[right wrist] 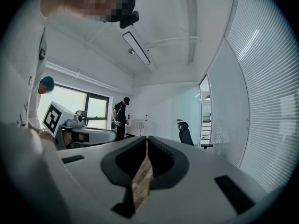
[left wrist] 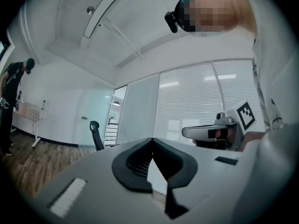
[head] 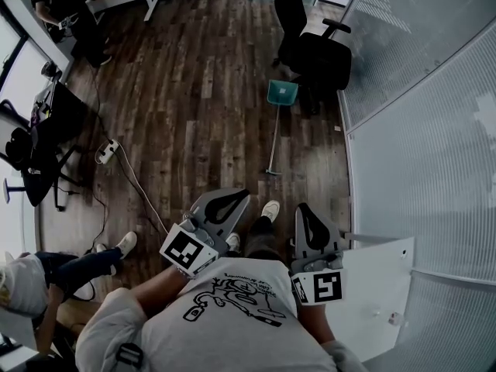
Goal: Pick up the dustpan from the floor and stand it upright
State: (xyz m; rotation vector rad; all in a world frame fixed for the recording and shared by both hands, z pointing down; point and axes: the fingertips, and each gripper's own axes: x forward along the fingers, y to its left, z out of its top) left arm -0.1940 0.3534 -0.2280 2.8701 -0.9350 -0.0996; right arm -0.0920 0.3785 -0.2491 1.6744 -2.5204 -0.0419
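A teal dustpan (head: pixel 282 93) lies on the wood floor ahead, and its long thin handle (head: pixel 274 142) runs back toward me. Both grippers are held level near my waist, well short of the handle's near end. My left gripper (head: pixel 239 196) is shut with nothing in it, and its jaws meet in the left gripper view (left wrist: pixel 152 141). My right gripper (head: pixel 304 209) is also shut and empty, seen along its own jaws in the right gripper view (right wrist: pixel 146 139). Neither gripper view shows the dustpan. My shoe (head: pixel 270 210) shows between the grippers.
A black office chair (head: pixel 323 59) and a standing person (head: pixel 289 6) are just beyond the dustpan. A glass wall with blinds (head: pixel 422 138) runs along the right. A power strip (head: pixel 107 152) with its cable lies at left. A person (head: pixel 74 270) sits low at left.
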